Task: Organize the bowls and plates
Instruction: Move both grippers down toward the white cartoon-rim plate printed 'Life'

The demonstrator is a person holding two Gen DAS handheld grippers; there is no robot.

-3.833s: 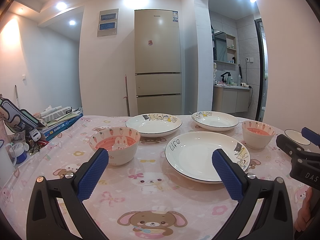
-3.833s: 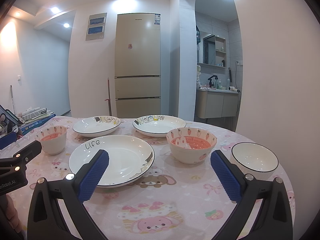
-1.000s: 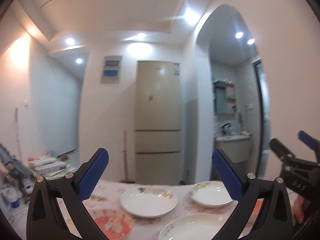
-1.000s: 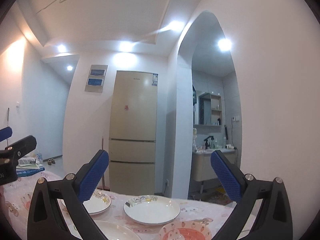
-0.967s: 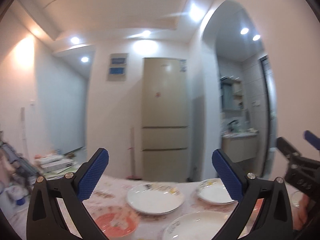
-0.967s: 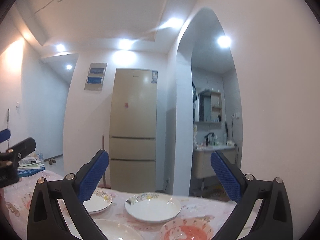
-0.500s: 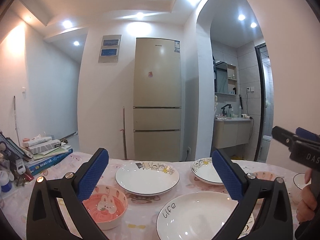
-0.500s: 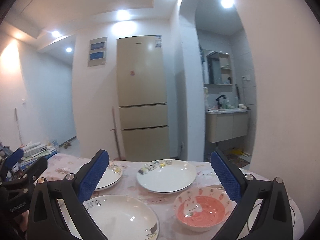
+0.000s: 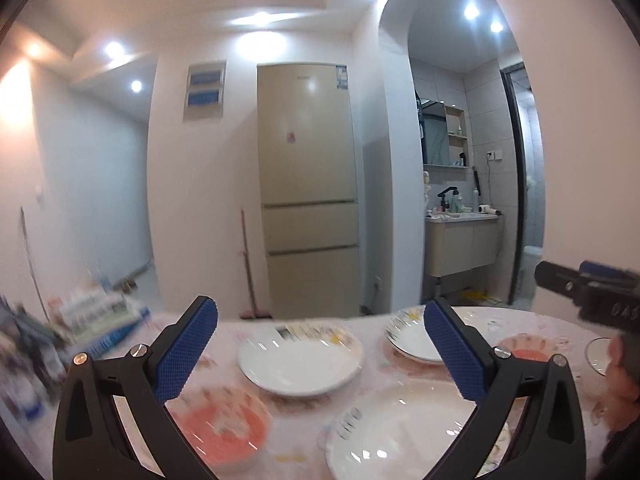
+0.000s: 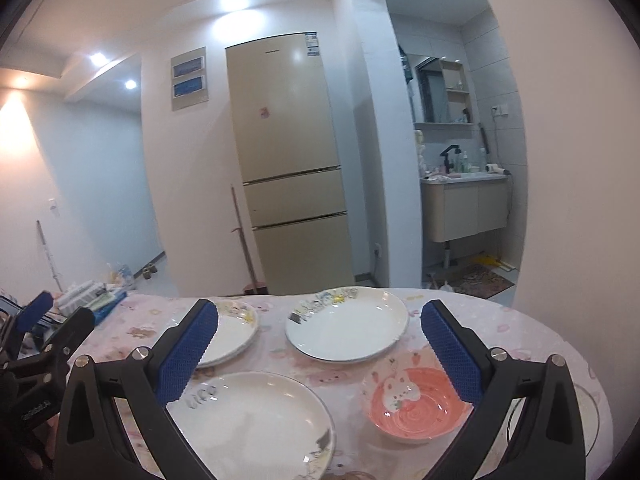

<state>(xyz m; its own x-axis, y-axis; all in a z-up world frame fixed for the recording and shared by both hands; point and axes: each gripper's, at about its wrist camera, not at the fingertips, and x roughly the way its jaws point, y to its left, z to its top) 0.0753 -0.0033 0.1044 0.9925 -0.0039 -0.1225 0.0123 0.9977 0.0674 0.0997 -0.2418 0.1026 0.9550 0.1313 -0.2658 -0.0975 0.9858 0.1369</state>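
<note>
White plates and pink bowls stand on a round table with a pink cartoon cloth. In the right wrist view a large plate lies near, a pink bowl to its right, and two cartoon-rimmed plates behind. My right gripper is open and empty above them. In the blurred left wrist view I see a pink bowl, a plate, a large plate and a far plate. My left gripper is open and empty.
A stack of books and clutter sits at the table's left edge. A small white bowl stands at the right edge. A beige fridge and a bathroom archway stand behind the table. Each gripper shows at the side of the other's view.
Both grippers have tilted back down from the ceiling toward the table, so the plates and bowls are in view again. The left wrist view is blurred from motion. Both stay open.
</note>
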